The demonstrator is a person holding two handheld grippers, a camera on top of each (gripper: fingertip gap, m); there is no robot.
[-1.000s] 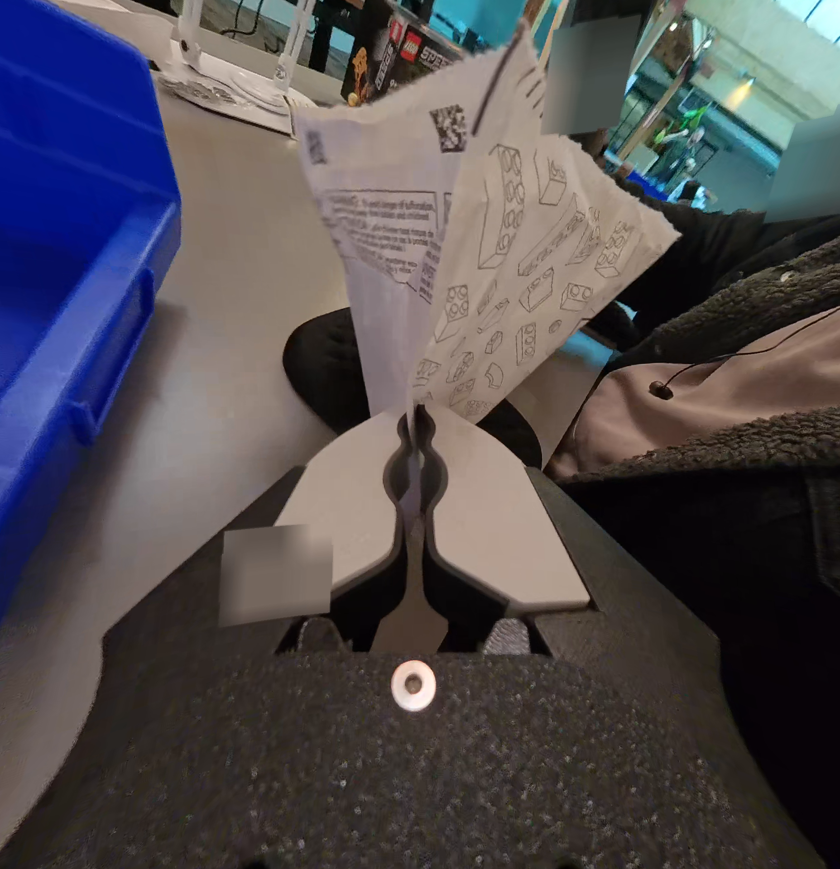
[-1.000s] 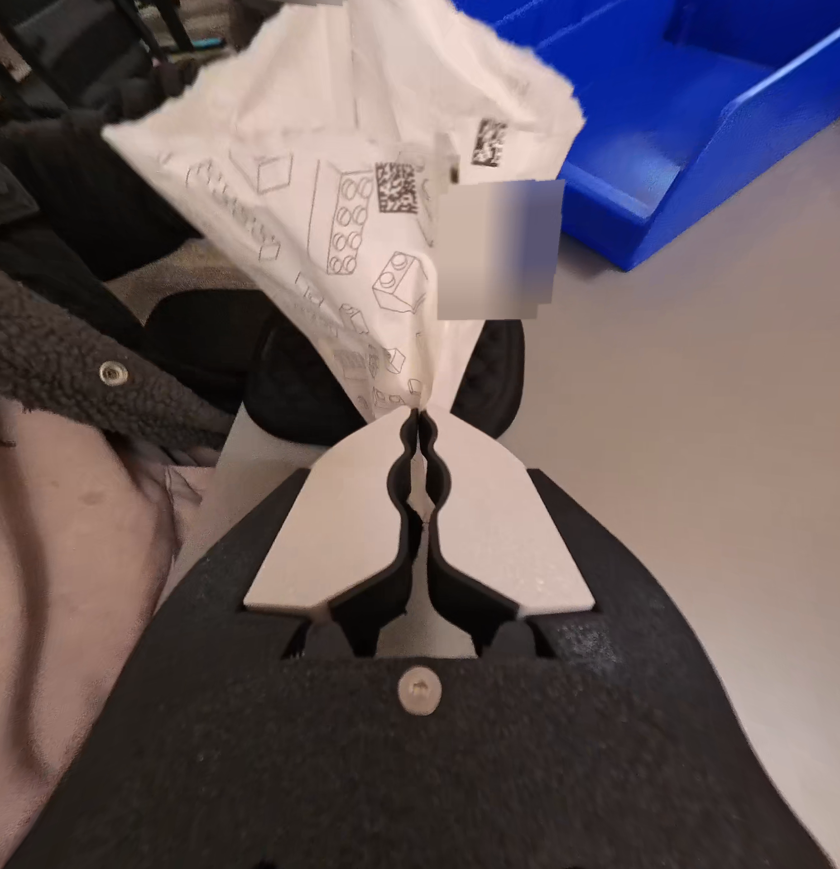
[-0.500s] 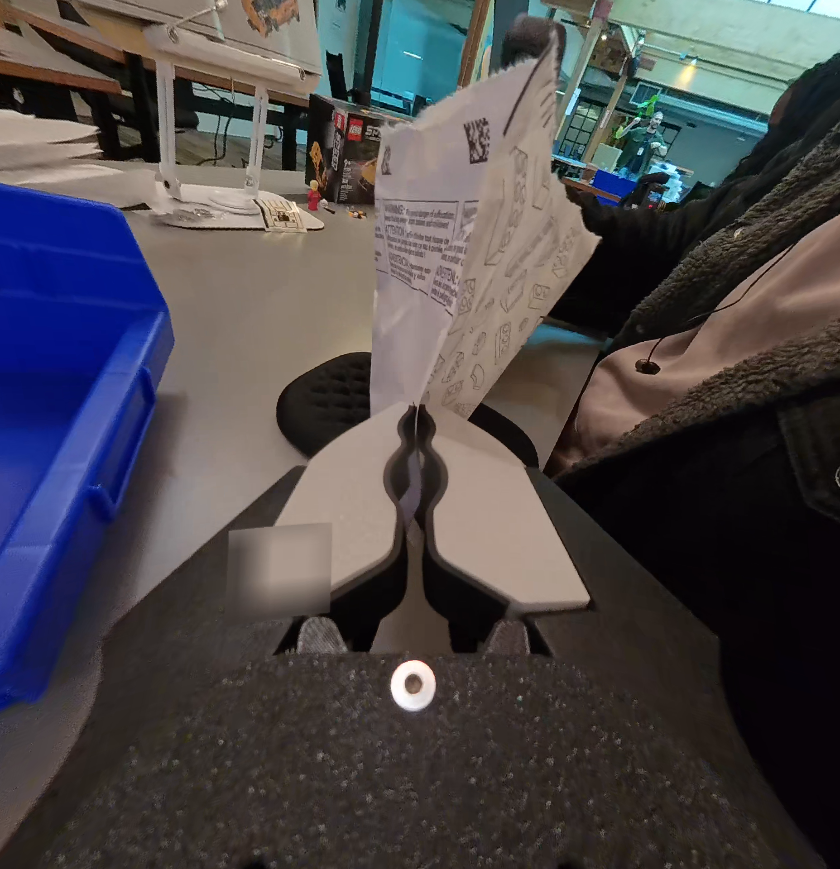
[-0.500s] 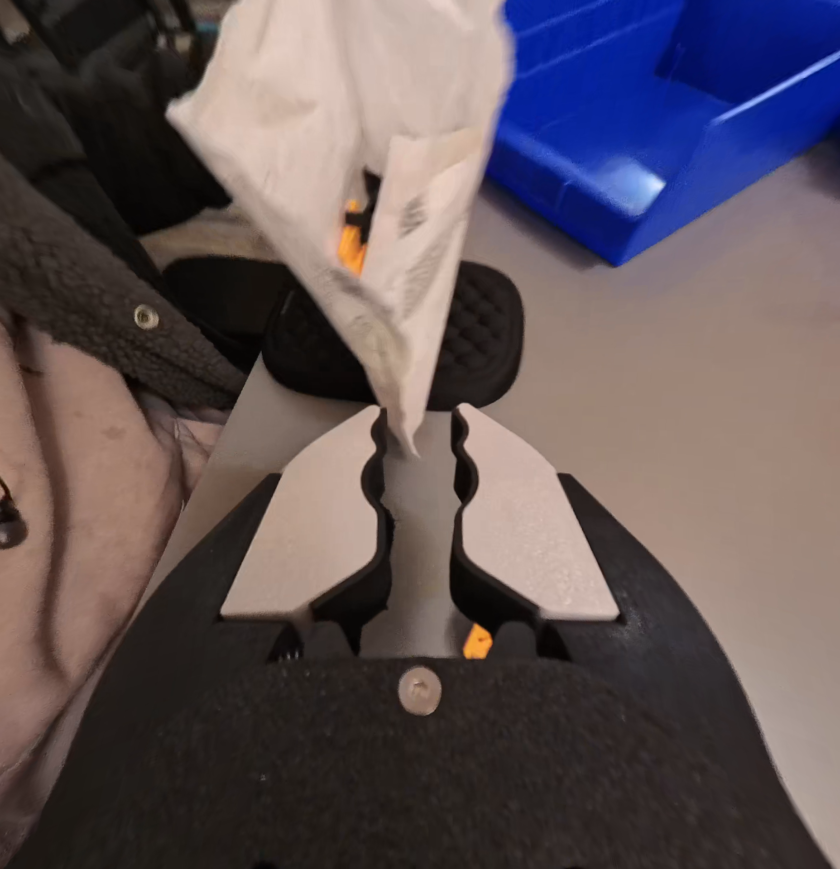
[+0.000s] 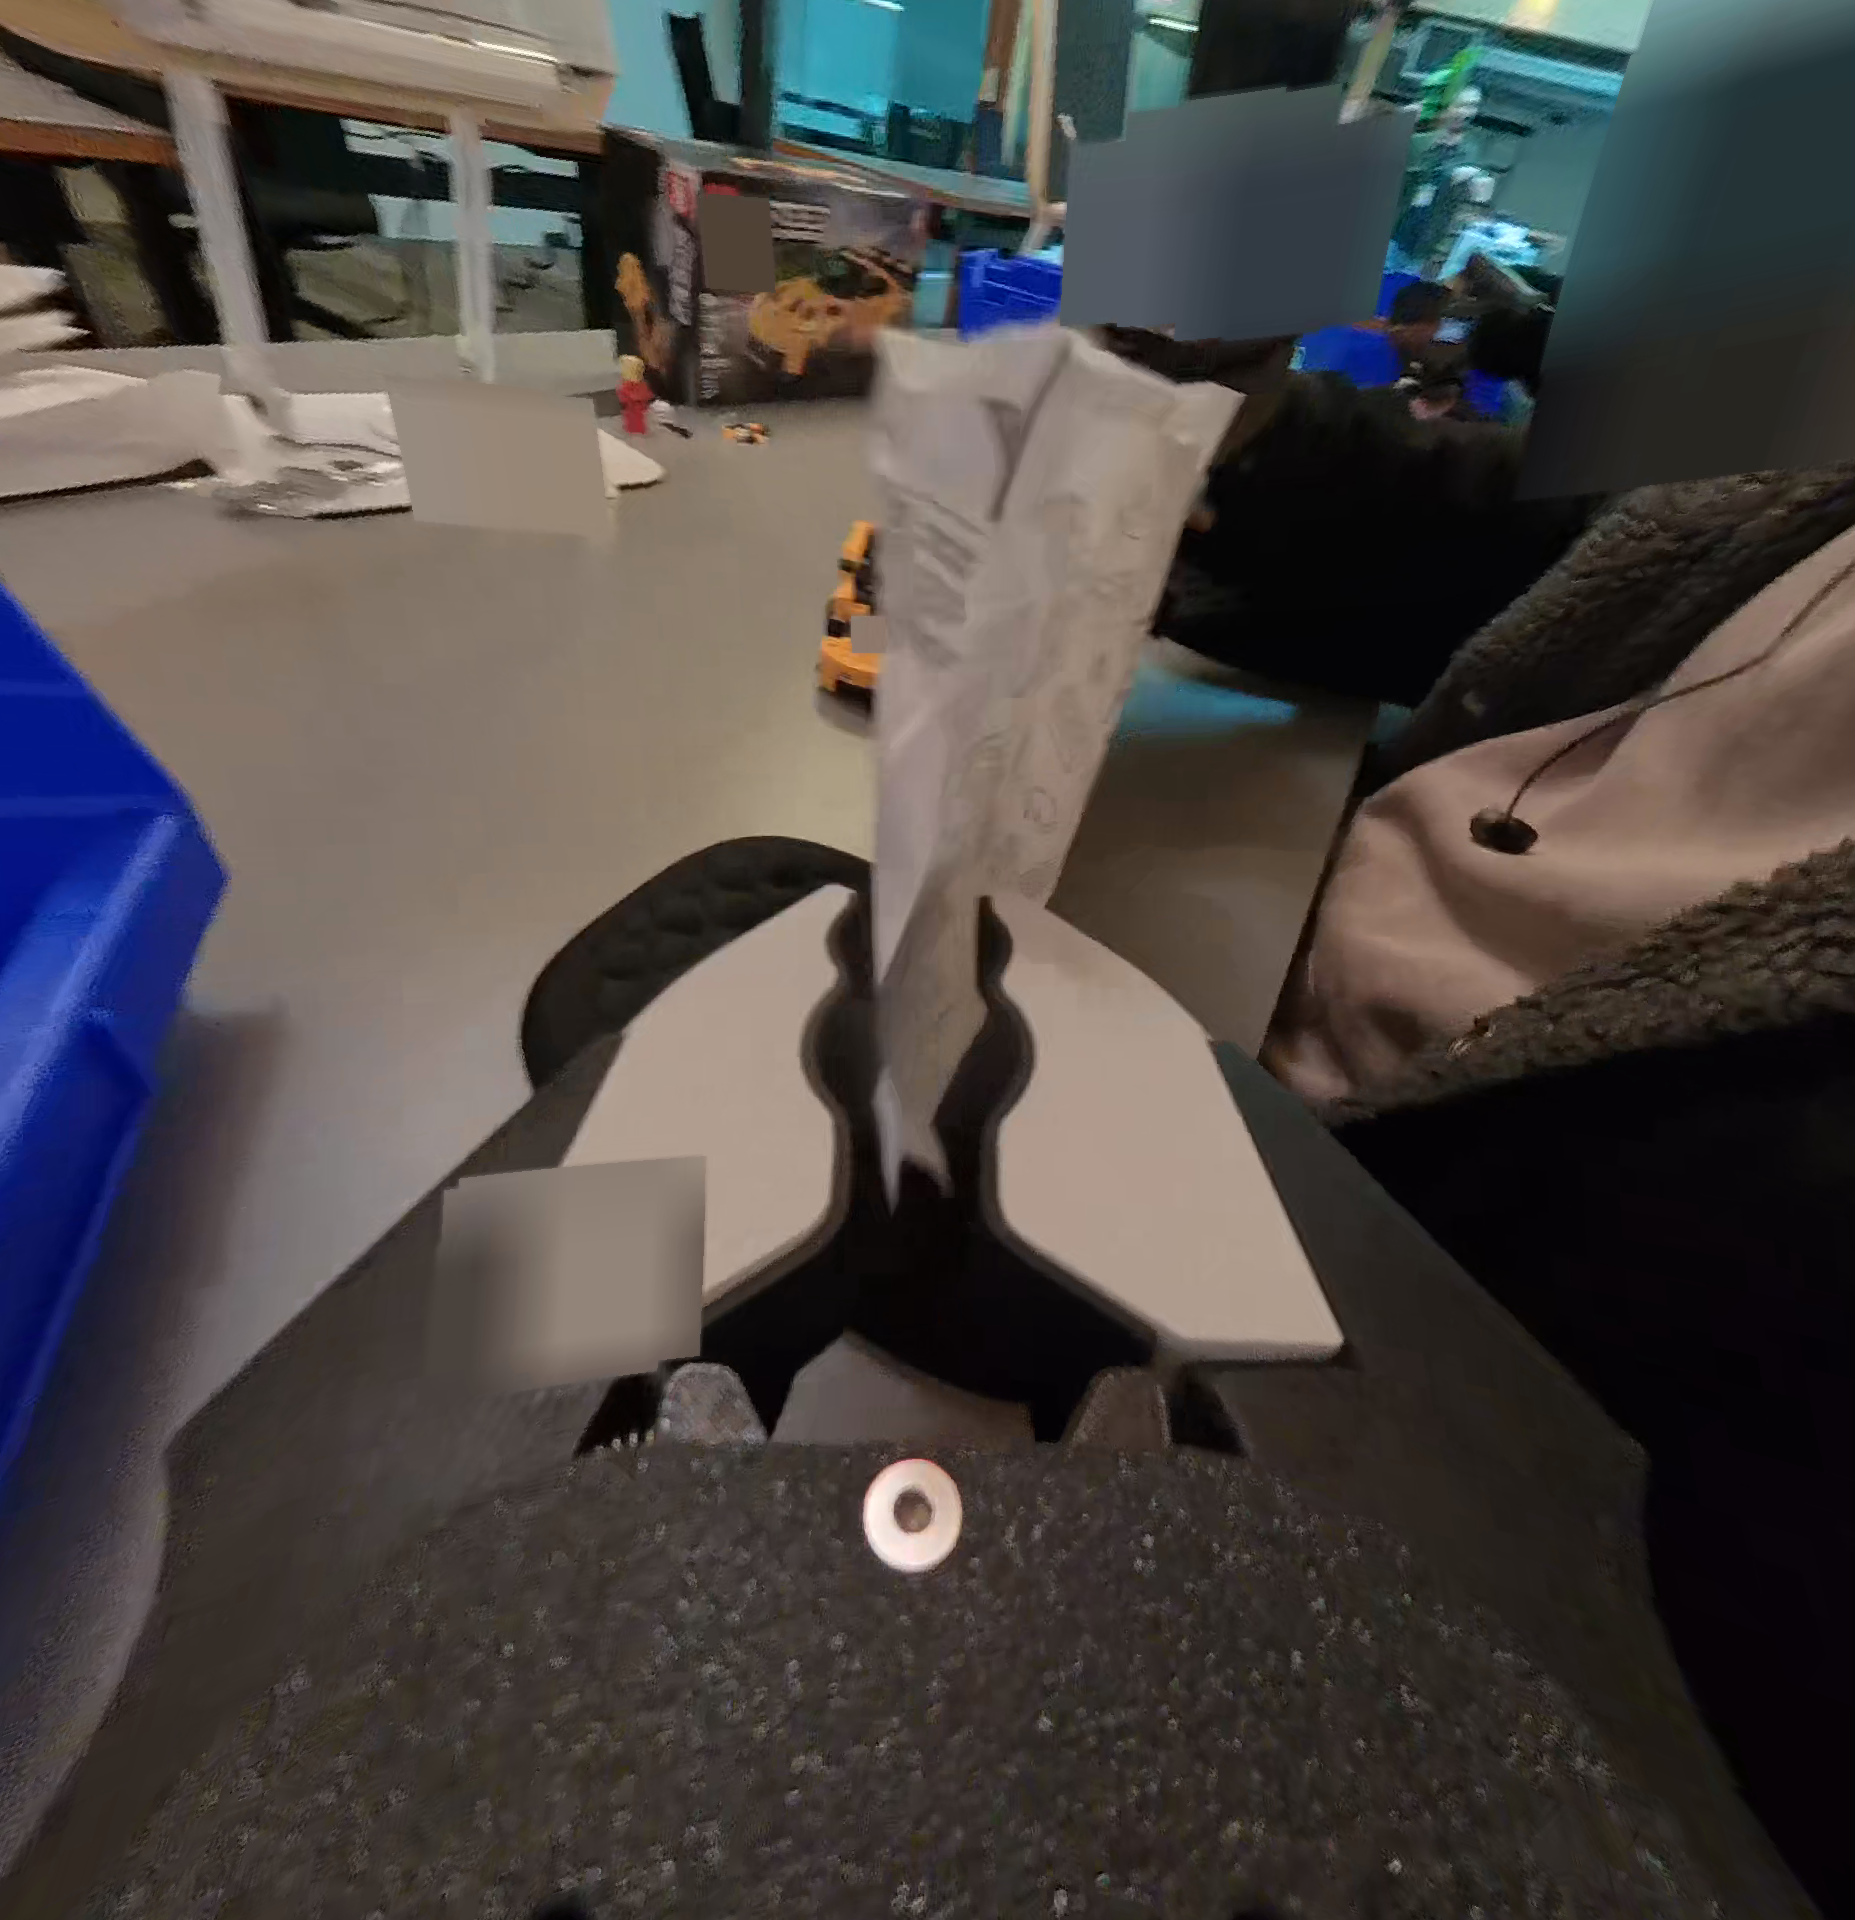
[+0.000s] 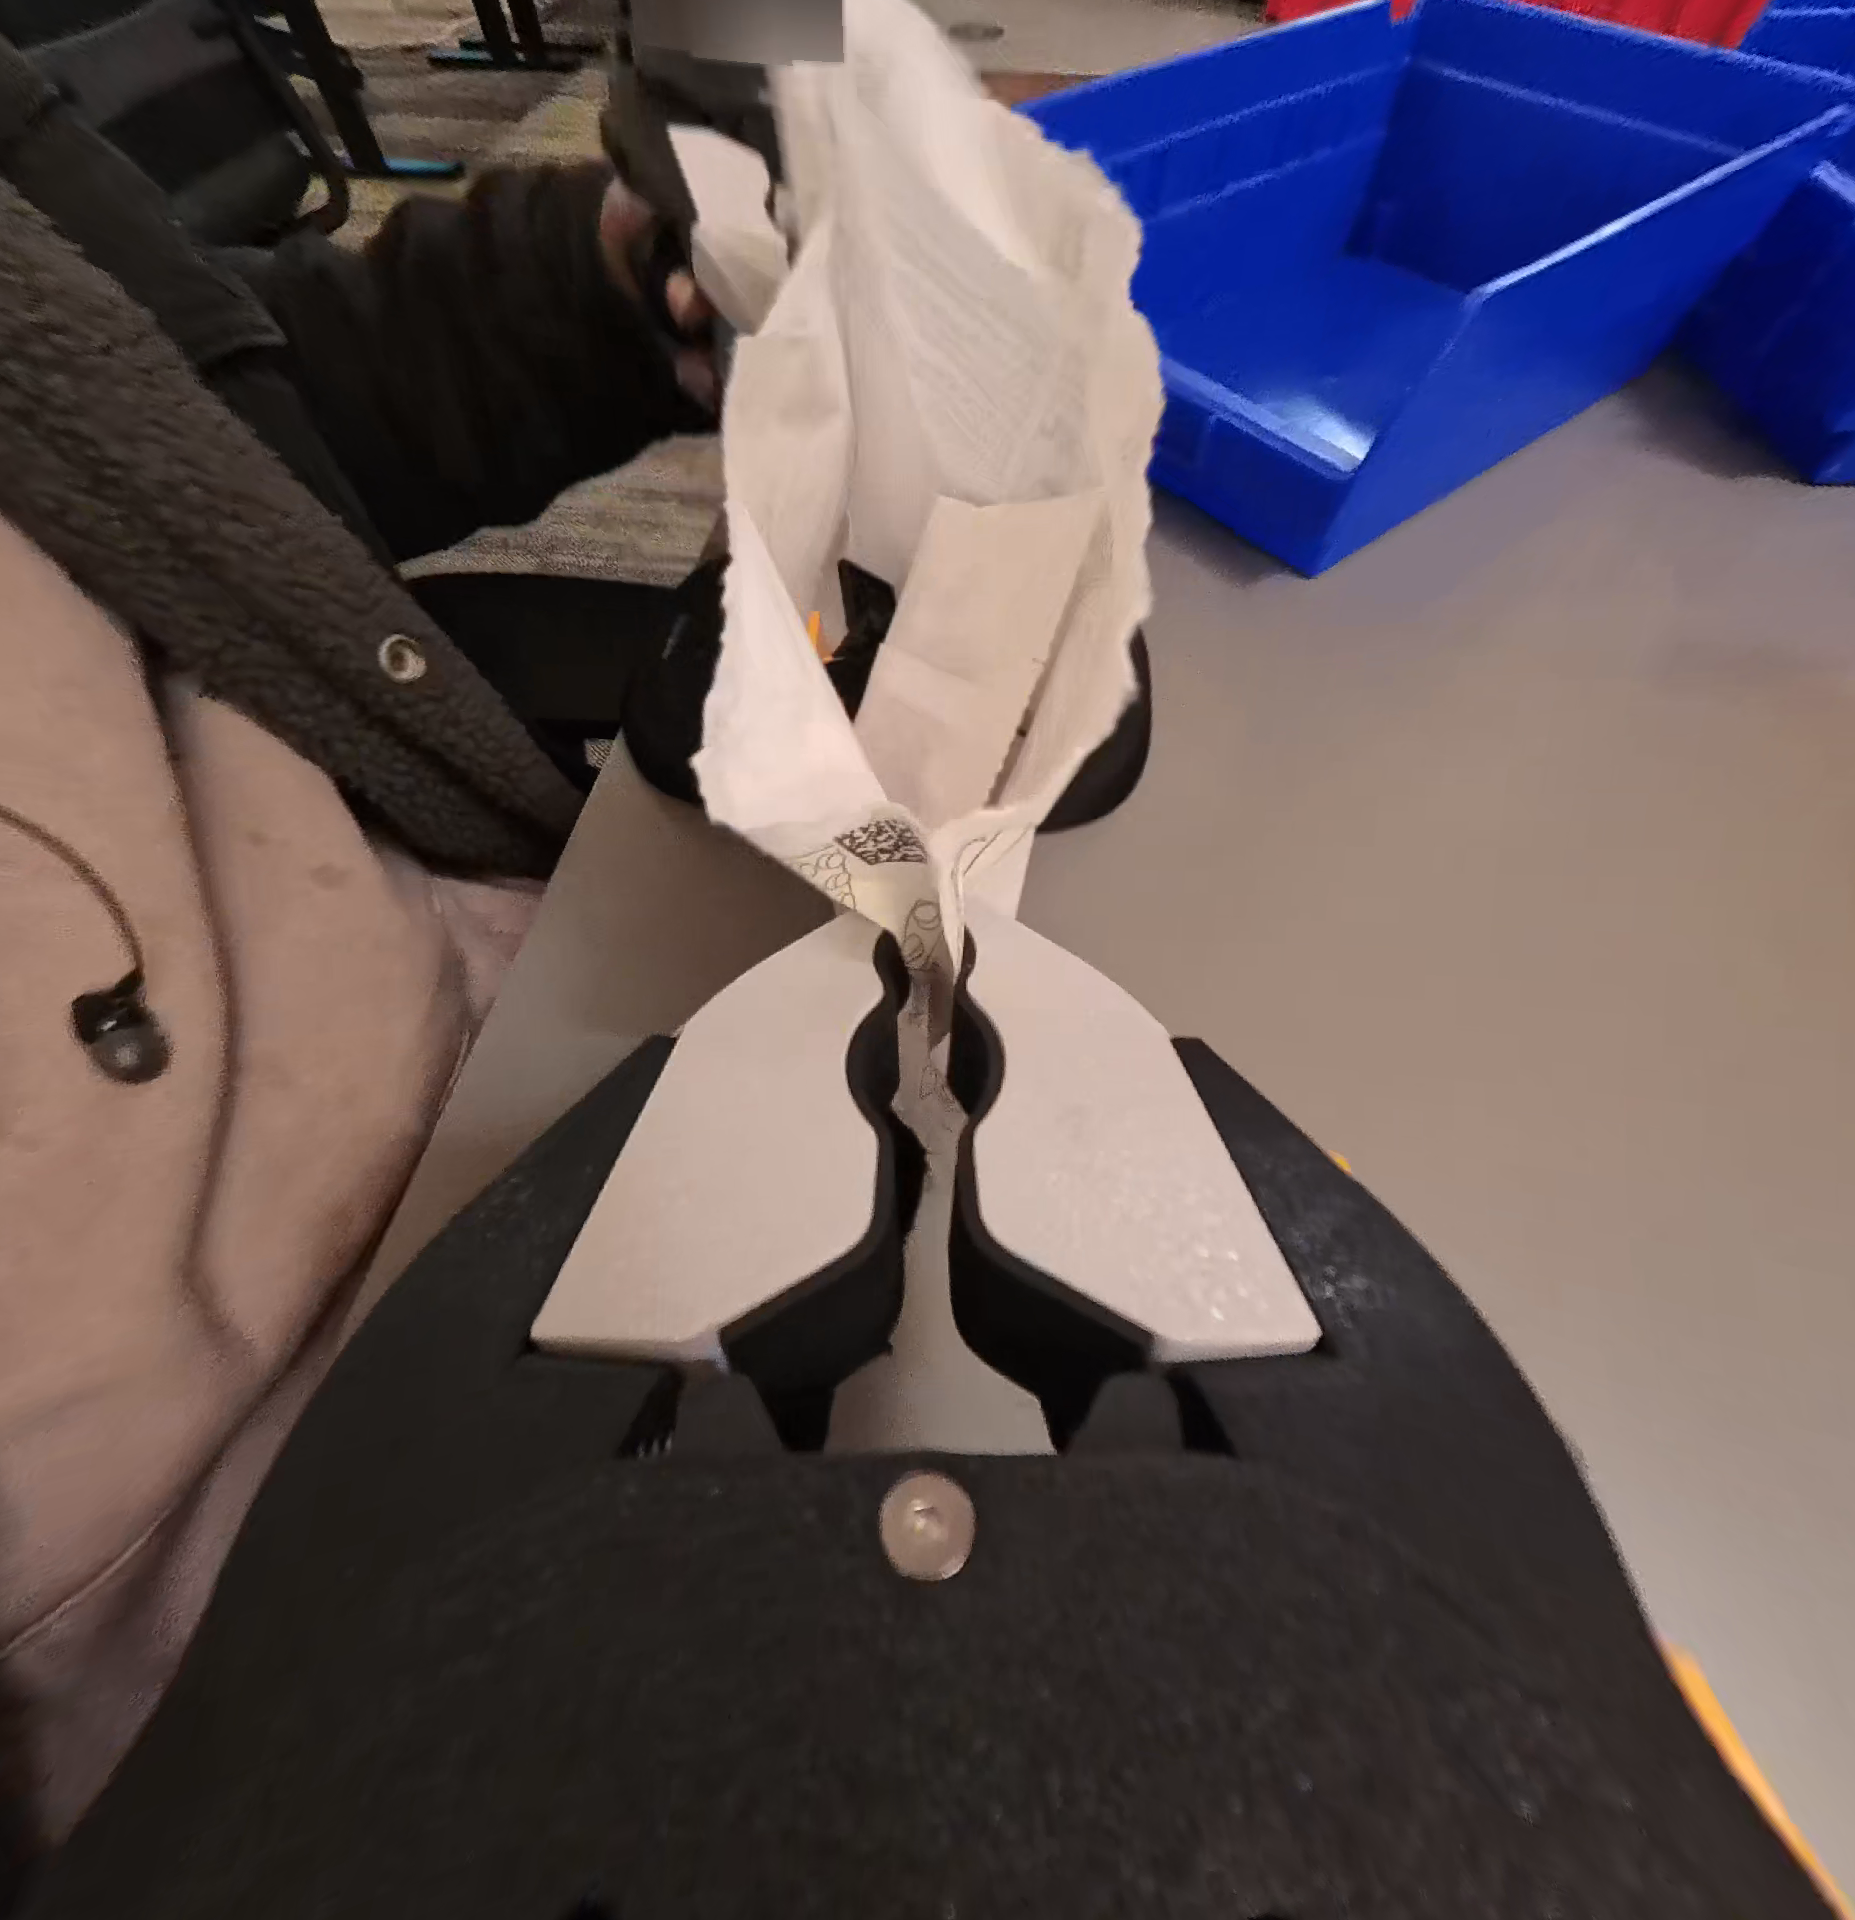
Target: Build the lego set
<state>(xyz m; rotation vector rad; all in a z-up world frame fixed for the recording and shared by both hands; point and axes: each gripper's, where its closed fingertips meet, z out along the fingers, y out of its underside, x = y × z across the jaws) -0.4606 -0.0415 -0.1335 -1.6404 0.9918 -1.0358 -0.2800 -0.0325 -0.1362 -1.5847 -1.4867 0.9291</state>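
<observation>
A white paper Lego bag [image 5: 1006,623] printed with brick outlines stands up between the fingers of my left gripper [image 5: 918,914]. The left jaws are apart and the bag's lower corner hangs loosely in the gap. My right gripper [image 6: 923,940] is shut on another corner of the same bag [image 6: 954,364]. The bag's torn mouth faces the right wrist camera, and orange pieces [image 6: 819,634] show inside. A partly built yellow Lego model [image 5: 850,623] stands on the grey table [image 5: 435,727] behind the bag.
Blue bins stand at the left in the left wrist view [image 5: 50,987] and at the back right in the right wrist view [image 6: 1422,260]. A black pad [image 6: 1110,748] lies under the bag. A Lego box [image 5: 788,312] and a red minifigure [image 5: 637,395] stand far back. A person's fleece jacket [image 5: 1629,935] is close by. The gap from one gripper's tips to the other's is roughly 20 cm.
The right gripper let go of the bag half a second ago and has shut on it again. The left gripper, shut on the bag before, has opened.
</observation>
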